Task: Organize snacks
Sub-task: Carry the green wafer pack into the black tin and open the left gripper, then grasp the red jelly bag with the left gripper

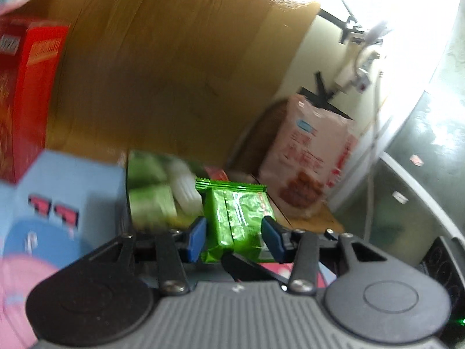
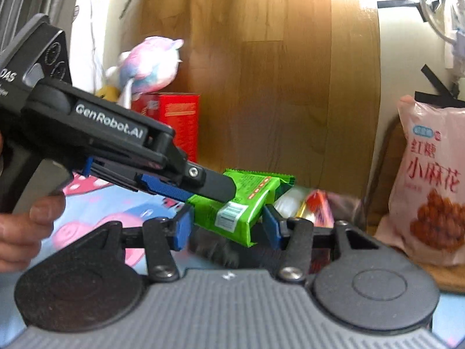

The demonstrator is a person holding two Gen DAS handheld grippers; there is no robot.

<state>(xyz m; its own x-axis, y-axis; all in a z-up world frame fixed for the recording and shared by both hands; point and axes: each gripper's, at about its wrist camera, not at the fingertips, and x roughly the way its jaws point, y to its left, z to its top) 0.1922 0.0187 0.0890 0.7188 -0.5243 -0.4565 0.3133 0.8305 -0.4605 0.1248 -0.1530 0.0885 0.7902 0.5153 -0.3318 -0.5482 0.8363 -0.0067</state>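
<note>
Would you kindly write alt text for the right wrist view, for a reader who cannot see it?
The left gripper reaches in from the left, holding a green snack packet above the right gripper's open blue fingers. Behind stand a red box, a plush toy and a pink snack bag.

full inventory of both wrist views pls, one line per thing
green packet: 1, shiny green, held in left gripper, above the bin
pink bag: 1, pink with red print, upright at right
red box: 1, red, upright against wood panel
plush toy: 1, pink-blue-white, behind red box
bin snacks: several, green, white, red, blurred
cloth: 1, blue with pink cartoons
wood panel: 1, brown, behind
left gripper: shut on packet
right gripper: open, by packet
hand: 1, on left gripper's handle
</note>
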